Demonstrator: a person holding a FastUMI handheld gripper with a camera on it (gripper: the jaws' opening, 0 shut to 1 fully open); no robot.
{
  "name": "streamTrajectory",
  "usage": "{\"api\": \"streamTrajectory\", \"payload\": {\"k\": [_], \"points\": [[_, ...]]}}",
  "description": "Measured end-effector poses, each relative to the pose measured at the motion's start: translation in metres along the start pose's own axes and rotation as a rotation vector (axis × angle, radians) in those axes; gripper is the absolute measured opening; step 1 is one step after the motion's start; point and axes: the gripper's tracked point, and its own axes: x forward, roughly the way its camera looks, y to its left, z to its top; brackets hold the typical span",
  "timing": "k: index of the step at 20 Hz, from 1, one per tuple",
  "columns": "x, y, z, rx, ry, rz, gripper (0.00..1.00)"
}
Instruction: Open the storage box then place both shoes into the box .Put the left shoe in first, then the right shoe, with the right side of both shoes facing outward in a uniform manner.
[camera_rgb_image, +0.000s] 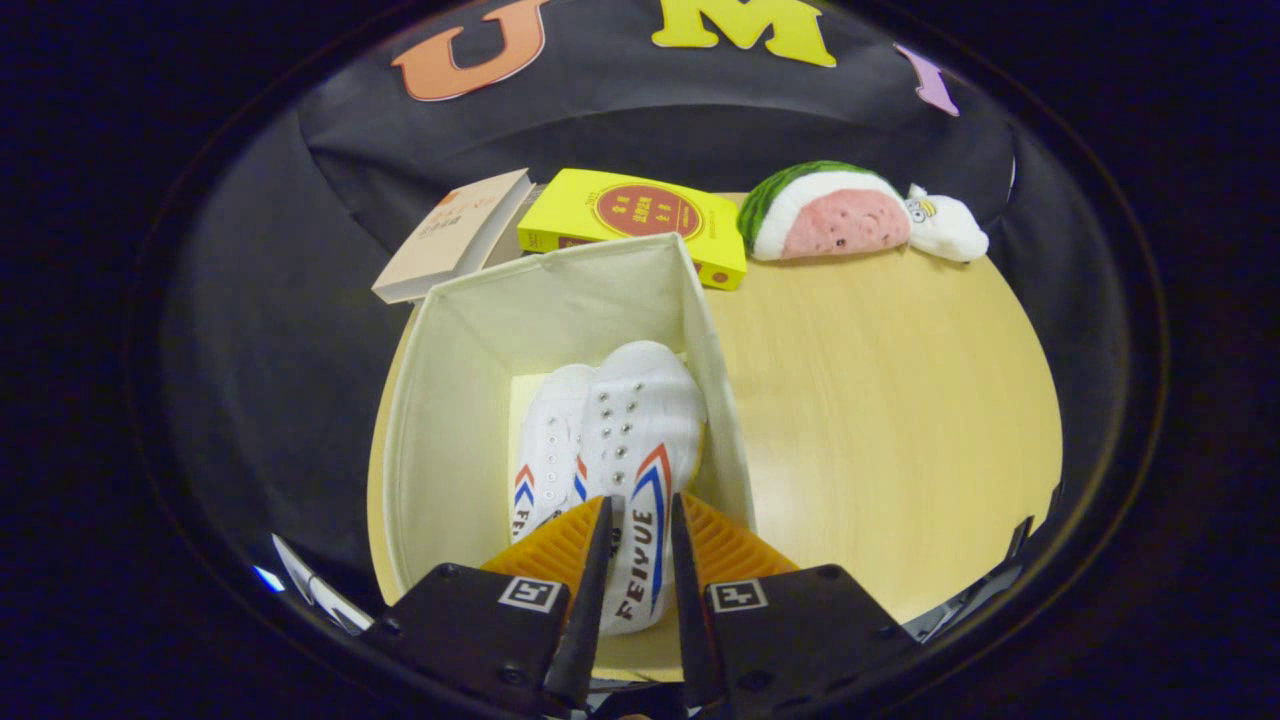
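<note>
**Reader:** What occupies the middle of the gripper view?

**Legend:** An open cream fabric storage box (470, 400) stands on a pale wooden table (900, 420), near the table's left side. Two white canvas shoes lie inside it, side by side and touching, toes pointing away from the camera. The right shoe (640, 440) lies nearer the box's right wall; the left shoe (548, 440) lies to its left, partly overlapped by it. Each shoe shows red and blue chevron stripes on the side that faces up toward the camera.

**Reader:** In what condition is the gripper?

**Legend:** The gripper (640, 520) is above the box's near end, its two fingers drawn close together with the heel part of the right shoe between them. Both fingers appear to press on that shoe's sides, so it is clamped. The left shoe lies just beside the left-hand finger, and contact between them cannot be judged.

**Reader:** What lies beyond the box?

**Legend:** Along the table's far edge, a beige book (450, 240) and a yellow book (640, 225) rest just behind the box's far wall. To their right lies a watermelon-slice plush (830, 215), with a small white plush (945, 228) touching its right end. The table surface to the right of the box is bare wood.
</note>
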Motion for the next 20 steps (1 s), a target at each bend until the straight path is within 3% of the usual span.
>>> {"api": "streamTrajectory", "payload": {"k": [2,4,7,11,12,13,16,20], "points": [[-0.012,-0.001,0.004,-0.017,-0.039,0.000,0.49],[-0.027,-0.005,0.011,-0.024,-0.098,-0.012,0.51],[-0.057,-0.012,0.019,-0.055,-0.197,-0.027,0.81],[-0.103,-0.022,0.022,-0.093,-0.331,-0.042,0.82],[-0.115,-0.024,0.021,-0.105,-0.360,-0.044,0.83],[-0.127,-0.025,0.020,-0.118,-0.391,-0.046,0.91],[-0.162,-0.032,0.019,-0.147,-0.492,-0.066,0.93],[-0.209,-0.047,0.016,-0.115,-0.615,-0.068,0.95]]}}
